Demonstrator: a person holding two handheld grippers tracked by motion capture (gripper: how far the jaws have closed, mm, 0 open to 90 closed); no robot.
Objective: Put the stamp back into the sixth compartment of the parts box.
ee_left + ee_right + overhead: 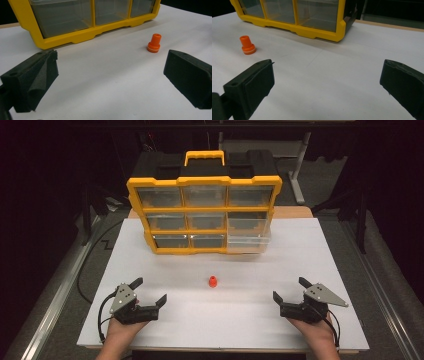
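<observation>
A small orange peg [213, 281] stands upright on the white table [225, 320], in front of a yellow organiser [204, 215] with clear drawers. Its lower right drawer [249, 239] is pulled out a little. My left gripper [149, 291] rests open near the front left, well left of the peg. My right gripper [290, 289] rests open near the front right. The left gripper view has the peg [154, 43] ahead and to the right of the open gripper [110, 75]. In the right gripper view the peg [247, 45] stands far left of the open gripper [327, 80]. Both hold nothing.
The organiser [82, 30] has a carry handle [204, 157] on top and stands at the back of the table. Dark floor, a table leg [300, 165] and cables [90, 265] surround the table. Wide bare white surface lies between the two grippers.
</observation>
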